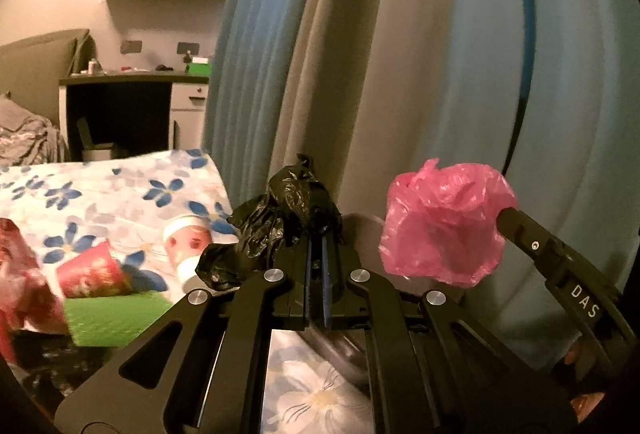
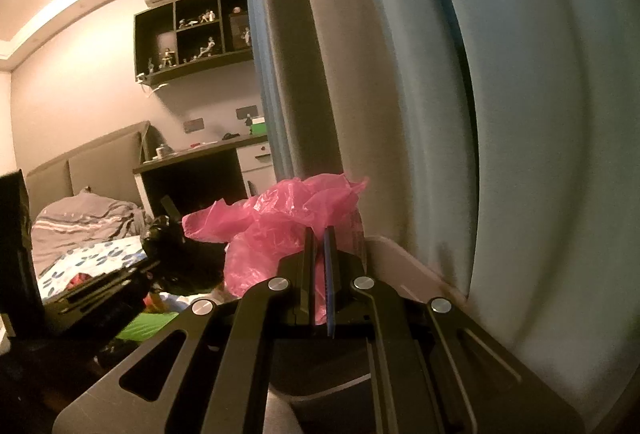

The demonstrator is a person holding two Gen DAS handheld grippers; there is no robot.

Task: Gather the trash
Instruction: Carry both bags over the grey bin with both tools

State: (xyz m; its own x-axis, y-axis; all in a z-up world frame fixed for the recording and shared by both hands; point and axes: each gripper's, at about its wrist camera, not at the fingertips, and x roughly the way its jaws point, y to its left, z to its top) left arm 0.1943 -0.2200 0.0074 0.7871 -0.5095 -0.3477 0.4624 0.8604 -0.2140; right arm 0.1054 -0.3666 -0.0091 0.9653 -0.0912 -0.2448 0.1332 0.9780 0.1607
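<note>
The left gripper (image 1: 318,234) has its jaws clenched on a crumpled black plastic bag (image 1: 276,230), which bulges out toward 10 o'clock of the fingertips. The right gripper (image 2: 320,234) is clamped on a pink plastic bag (image 2: 280,230); in the left wrist view that pink wad hangs at 3 o'clock of the black one, near it but apart.

Both pieces are thin film pinched by a small fold, so a quick swing could likely let one slide free and drop out of reach. The two grippers travel close together, and a bump between them may knock a bag loose.

Outward, at 8 o'clock, a red paper cup (image 1: 94,270) lies tipped on the flowered bedsheet (image 1: 120,189) beside a green sheet (image 1: 116,318); these look like trash still to gather. The curtain (image 1: 400,73) hangs close ahead at 12 o'clock and could snag loose plastic.
</note>
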